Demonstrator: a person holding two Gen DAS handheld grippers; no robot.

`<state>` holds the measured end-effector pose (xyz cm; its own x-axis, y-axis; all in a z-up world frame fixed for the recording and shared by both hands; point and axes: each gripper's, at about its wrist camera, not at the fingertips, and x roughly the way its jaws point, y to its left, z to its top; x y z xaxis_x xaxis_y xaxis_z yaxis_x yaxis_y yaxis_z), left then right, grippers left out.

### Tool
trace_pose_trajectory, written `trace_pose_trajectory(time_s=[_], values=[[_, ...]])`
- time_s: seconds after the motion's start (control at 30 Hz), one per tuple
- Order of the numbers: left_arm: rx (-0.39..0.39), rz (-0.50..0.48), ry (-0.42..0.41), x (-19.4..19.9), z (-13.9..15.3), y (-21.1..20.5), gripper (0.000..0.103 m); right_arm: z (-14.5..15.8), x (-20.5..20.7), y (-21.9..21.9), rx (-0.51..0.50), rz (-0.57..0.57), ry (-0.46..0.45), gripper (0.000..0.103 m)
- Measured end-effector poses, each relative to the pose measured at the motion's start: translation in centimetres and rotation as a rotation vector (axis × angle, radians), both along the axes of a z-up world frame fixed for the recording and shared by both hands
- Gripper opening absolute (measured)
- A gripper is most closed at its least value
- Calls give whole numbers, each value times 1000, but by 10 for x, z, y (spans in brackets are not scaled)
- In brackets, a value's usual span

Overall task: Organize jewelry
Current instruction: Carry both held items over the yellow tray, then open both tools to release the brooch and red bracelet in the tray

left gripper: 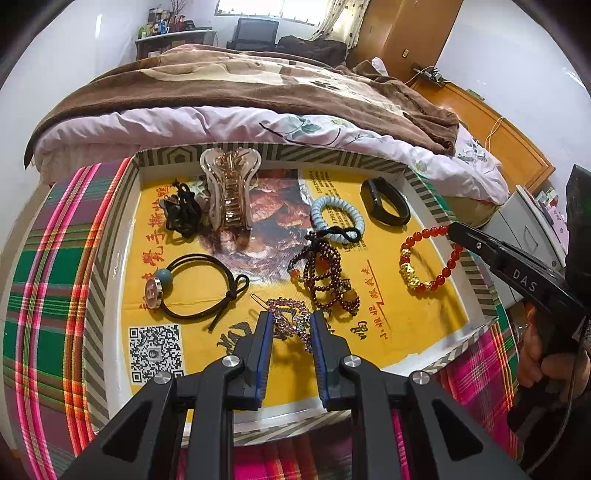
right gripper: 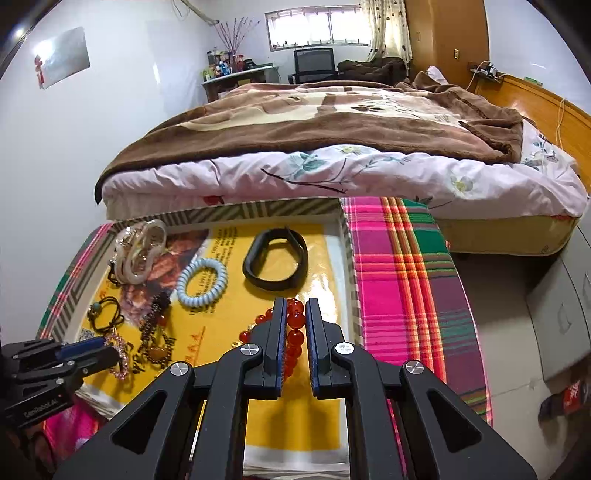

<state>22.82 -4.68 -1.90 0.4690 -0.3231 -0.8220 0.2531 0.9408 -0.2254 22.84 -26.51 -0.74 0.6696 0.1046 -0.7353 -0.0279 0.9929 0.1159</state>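
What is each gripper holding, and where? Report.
Nothing is clearly held. Left gripper straddles the pink bracelet, open; right gripper brackets beads of the red bracelet, clamping cannot be told.

A home bedroom — a bed (right gripper: 332,147) under a brown blanket (right gripper: 314,114) and floral sheet fills the room, with a curtained window (right gripper: 317,29), a wooden wardrobe (right gripper: 443,33), and a cluttered desk (right gripper: 240,74) with an office chair (right gripper: 314,64) — plainly lived-in.
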Motion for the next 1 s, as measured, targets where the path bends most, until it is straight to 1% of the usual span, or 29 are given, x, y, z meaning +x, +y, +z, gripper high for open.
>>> trace_pose_trajectory(time_s=[0.23,0.4,0.47,0.53,0.63,0.67,0.73,0.8,0.9,0.97,1.0], values=[[5,-1,13,1,-6,-4,21,-10,3,-1,-48,-8,21,10],[8,1,15,3,-6,-7,21,-14,3,0,-53,0,30,10],[13,5,18,3,-7,-8,25,-15,3,1,-60,-1,33,10],[11,11,16,2,-7,-7,34,-15,3,1,-65,2,35,10],[7,11,11,1,-5,-6,44,-15,2,2,-73,4,30,10],[7,11,9,1,-5,-6,45,-14,2,3,-77,3,29,11],[12,17,9,1,-4,-6,51,-13,2,4,-82,4,27,14],[8,21,6,0,-2,-5,55,-12,0,5,-84,5,24,15],[7,17,0,-3,1,-4,57,-10,-3,5,-84,5,16,16],[8,19,-2,-5,3,-3,60,-8,-5,5,-79,3,11,19],[8,22,-5,-7,4,-2,62,-7,-6,5,-76,3,9,22]])
